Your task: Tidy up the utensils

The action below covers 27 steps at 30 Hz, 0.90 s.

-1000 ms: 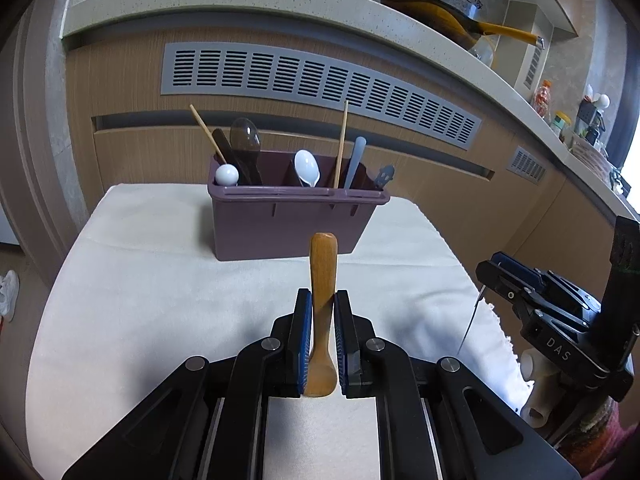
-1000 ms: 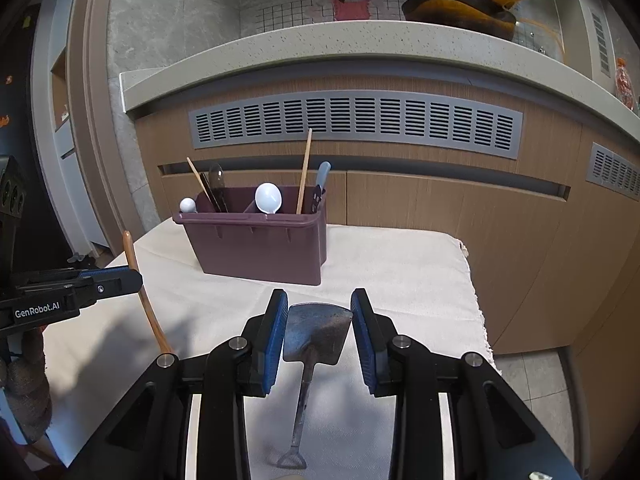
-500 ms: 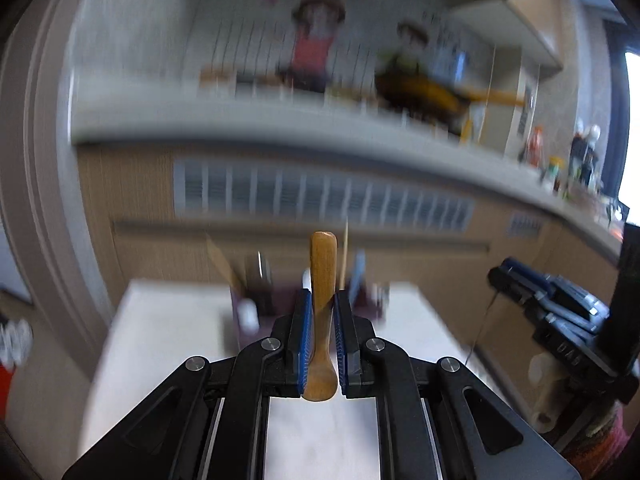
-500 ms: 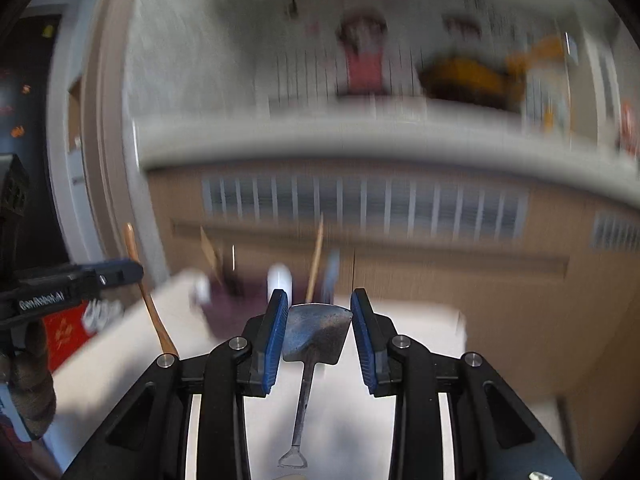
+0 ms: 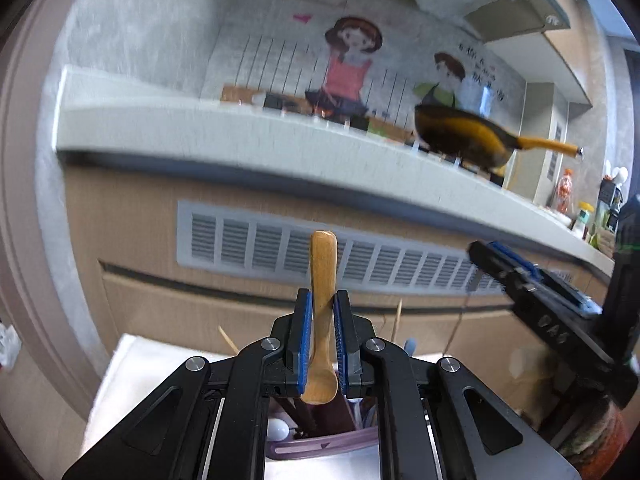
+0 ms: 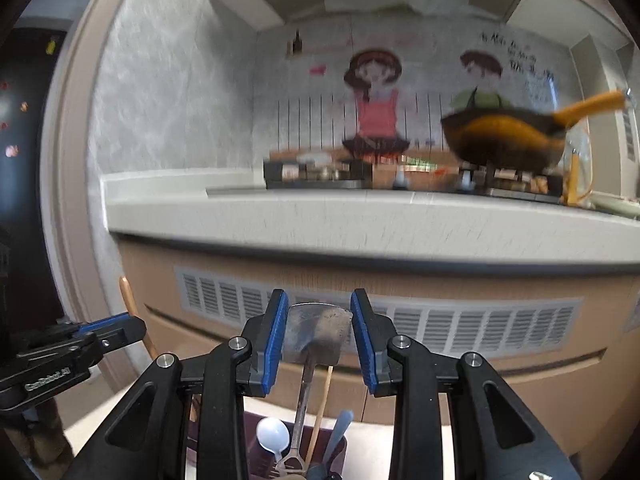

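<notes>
Soft daylight fills both views, brightest at the far right beyond the left gripper (image 5: pixel 321 340). Motion blur smears the counter edge (image 5: pixel 280 152), wall mural (image 6: pixel 376 100) and pan (image 6: pixel 508 136) above the right gripper (image 6: pixel 319 344); both tongs stay sharp. Fisheye bending curves straight lines, and the corners go black.

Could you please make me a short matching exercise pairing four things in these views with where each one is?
Things:
1. wooden spoon
2. metal spatula
3. white spoon
4. frying pan

Places:
A. on the stove at the back
B. standing in the purple caddy
C. clamped in the left gripper
D. clamped in the right gripper

Pairs: 1-C, 2-D, 3-B, 4-A
</notes>
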Motion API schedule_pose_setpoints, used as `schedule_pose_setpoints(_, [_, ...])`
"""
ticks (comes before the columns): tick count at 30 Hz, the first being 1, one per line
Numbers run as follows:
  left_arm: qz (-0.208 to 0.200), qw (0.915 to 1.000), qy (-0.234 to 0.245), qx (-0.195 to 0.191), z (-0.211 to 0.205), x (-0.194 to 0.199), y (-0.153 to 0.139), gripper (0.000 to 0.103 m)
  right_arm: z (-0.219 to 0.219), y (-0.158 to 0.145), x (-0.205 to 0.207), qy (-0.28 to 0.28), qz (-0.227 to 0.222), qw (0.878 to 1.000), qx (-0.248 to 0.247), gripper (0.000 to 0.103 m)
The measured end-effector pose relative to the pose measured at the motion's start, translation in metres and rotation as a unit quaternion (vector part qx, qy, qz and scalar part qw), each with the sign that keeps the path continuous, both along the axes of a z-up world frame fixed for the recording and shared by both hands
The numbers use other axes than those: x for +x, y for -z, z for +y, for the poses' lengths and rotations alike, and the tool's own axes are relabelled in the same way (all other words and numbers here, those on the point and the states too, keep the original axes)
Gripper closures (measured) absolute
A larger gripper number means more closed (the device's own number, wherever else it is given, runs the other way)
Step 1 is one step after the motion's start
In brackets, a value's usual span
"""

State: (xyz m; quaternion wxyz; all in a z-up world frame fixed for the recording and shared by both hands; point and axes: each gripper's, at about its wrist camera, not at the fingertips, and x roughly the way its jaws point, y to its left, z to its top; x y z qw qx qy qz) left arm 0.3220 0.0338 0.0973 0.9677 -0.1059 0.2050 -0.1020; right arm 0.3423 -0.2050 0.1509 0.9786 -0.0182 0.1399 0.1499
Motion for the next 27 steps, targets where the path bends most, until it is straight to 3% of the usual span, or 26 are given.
schedule_pose_setpoints(9, [0.073, 0.9970, 0.025, 0.002, -0.011, 0.019, 0.061, 0.090, 0.010, 0.078, 0.026, -0.010, 0.114, 0.993, -0.029, 0.073])
schedule_pose_setpoints(13, [0.080, 0.9962, 0.037, 0.001, -0.014, 0.015, 0.068, 0.084, -0.002, 0.103, 0.037, -0.074, 0.203, 0.976, 0.017, 0.072])
schedule_pose_setpoints(14, [0.076, 0.9964, 0.037, 0.007, -0.015, 0.010, 0.065, 0.078, -0.004, 0.104, 0.036, -0.076, 0.210, 0.975, 0.023, 0.072])
schedule_pose_setpoints(17, [0.055, 0.9976, 0.037, 0.022, -0.016, -0.018, 0.051, 0.072, -0.018, 0.087, 0.007, -0.047, 0.157, 0.986, 0.022, 0.072])
schedule_pose_setpoints(21, [0.015, 0.9991, -0.010, 0.038, -0.011, -0.073, 0.042, 0.070, -0.033, 0.066, -0.049, -0.031, 0.096, 0.995, 0.028, 0.071])
schedule_pose_setpoints(24, [0.005, 0.9977, -0.043, 0.052, -0.008, -0.118, 0.052, 0.069, -0.040, 0.068, -0.099, -0.021, 0.088, 0.996, 0.015, 0.071])
schedule_pose_setpoints(27, [0.023, 0.9949, -0.064, 0.074, -0.014, -0.155, 0.068, 0.070, -0.044, 0.083, -0.141, -0.011, 0.108, 0.994, 0.004, 0.071])
